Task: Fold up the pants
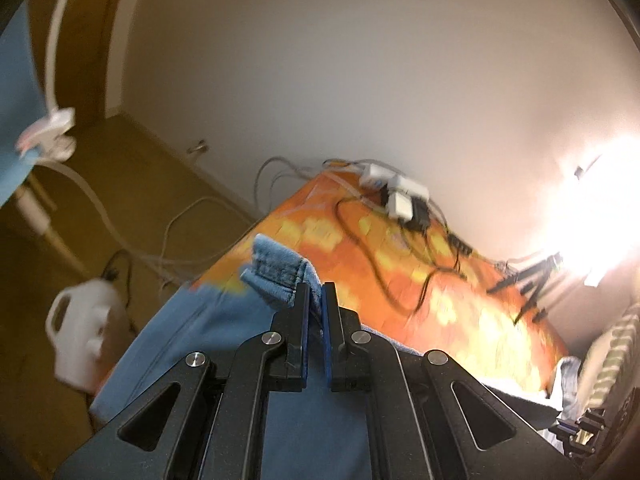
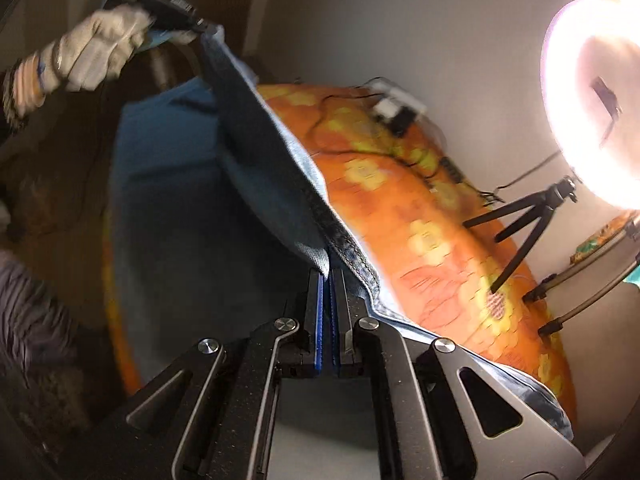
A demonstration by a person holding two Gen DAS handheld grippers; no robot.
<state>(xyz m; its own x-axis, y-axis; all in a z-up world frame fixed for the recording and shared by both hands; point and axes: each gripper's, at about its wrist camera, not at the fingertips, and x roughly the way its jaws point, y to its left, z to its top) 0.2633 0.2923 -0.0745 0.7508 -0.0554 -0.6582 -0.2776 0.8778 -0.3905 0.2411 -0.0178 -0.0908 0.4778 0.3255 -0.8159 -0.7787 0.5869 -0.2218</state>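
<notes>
Both the left gripper (image 1: 316, 292) and the right gripper (image 2: 330, 280) are clamped on one edge of the blue pants (image 2: 168, 208), held stretched above the orange floral bedspread (image 2: 432, 240); a shallow bite risks slipping mid-fold, in the inspector's judgement.

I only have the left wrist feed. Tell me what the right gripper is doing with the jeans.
Observer: The right gripper is shut on the jeans, pinching a seamed edge.
Operator: Report how the fabric runs between the two grippers.
Observer: That edge stretches taut, raised off the orange floral cover, up to the left gripper.
Operator: Describe the hand on the left gripper.
Observer: The left hand wears a white glove.
</notes>
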